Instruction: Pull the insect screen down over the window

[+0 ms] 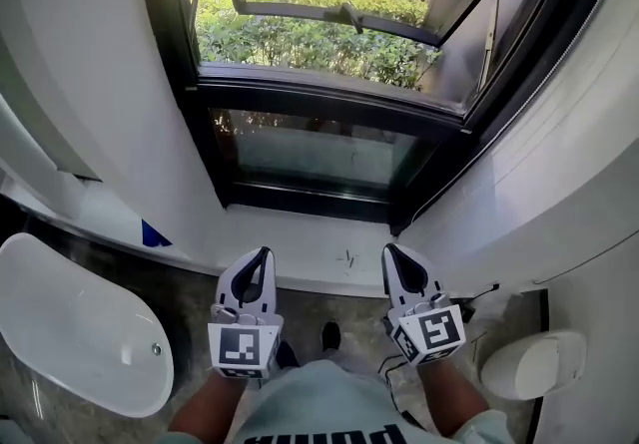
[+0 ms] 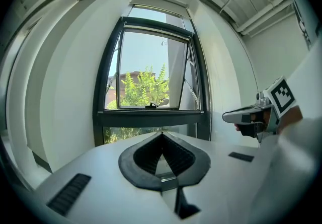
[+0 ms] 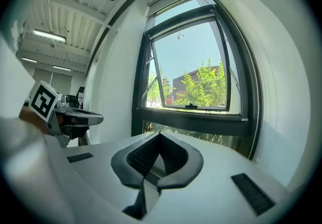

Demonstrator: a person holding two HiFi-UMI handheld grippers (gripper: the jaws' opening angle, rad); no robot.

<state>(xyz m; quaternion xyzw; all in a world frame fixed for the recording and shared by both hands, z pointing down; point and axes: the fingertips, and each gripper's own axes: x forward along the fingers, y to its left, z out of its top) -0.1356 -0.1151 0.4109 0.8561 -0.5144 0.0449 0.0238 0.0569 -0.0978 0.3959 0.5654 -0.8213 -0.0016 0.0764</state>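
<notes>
Hand-held grippers empty; screen perhaps retracted.

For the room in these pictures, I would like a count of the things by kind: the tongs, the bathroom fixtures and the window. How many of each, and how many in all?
Tongs: 2, the left tongs and the right tongs, both shut and empty
Bathtub: 1
Toilet: 1
Window: 1
Total: 5
</notes>
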